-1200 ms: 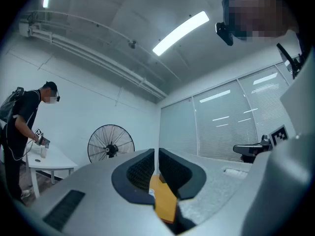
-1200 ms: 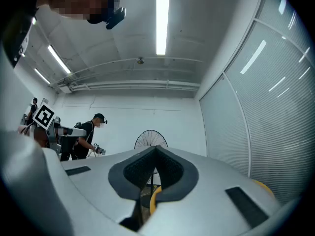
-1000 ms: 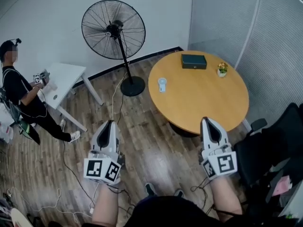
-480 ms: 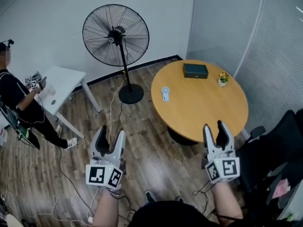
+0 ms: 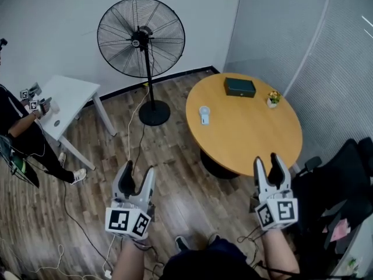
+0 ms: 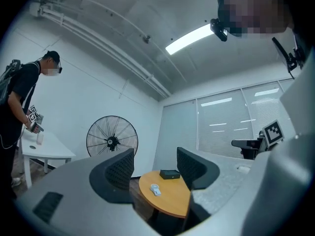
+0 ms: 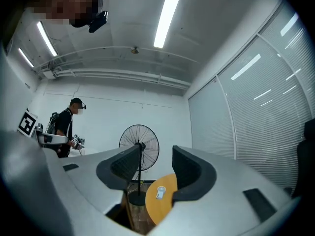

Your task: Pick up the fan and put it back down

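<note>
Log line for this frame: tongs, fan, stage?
left tongs: just opened, empty | right tongs: just opened, empty | standing fan: upright on floor, untouched | stage: fan not yet grasped

black fan (image 5: 141,37), orange round table (image 5: 250,133) with a dark green box (image 5: 239,87), white side table (image 5: 67,95), brown plank floor (image 5: 180,174).

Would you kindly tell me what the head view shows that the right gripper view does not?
Only the head view shows the dark box and the small plant. Only the right gripper view shows the ceiling lights. Both show the fan, the round table and the small white device on it.
</note>
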### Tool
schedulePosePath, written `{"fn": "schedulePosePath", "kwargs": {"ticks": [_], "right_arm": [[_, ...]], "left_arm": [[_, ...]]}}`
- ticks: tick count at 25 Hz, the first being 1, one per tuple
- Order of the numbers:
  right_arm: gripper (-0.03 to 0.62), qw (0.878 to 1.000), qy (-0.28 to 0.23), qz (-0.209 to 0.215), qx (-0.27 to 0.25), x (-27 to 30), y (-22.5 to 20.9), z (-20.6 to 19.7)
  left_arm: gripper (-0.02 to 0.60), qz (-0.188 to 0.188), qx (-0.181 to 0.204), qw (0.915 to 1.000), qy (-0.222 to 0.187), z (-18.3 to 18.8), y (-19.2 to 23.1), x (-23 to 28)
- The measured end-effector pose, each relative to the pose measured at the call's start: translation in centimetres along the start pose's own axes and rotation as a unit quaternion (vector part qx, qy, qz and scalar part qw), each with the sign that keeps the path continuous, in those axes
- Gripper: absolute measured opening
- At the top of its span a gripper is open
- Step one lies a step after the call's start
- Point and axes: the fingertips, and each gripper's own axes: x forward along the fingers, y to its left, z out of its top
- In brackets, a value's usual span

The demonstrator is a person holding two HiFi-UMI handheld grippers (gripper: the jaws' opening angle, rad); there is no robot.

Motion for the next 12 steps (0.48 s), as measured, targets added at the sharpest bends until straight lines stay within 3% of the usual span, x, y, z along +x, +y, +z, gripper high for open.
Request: {"fn": "schedulePosePath", "kwargs": {"ticks": [7,12], "right_arm": [[0.209,1.0,0.007,-0.008,0.0,2.2,-1.8,-1.8],[0.206,1.0,0.002,-0.008,0.029,4.5,-5.3,-3.8]], "left_arm": [[0.262,-0.013,-0.009,0.9997,0.02,-2.4,-0.3,3.6],[0.262,-0.011,0.013,0.9995,0.028,-2.9,-2.2,7.1]]}}
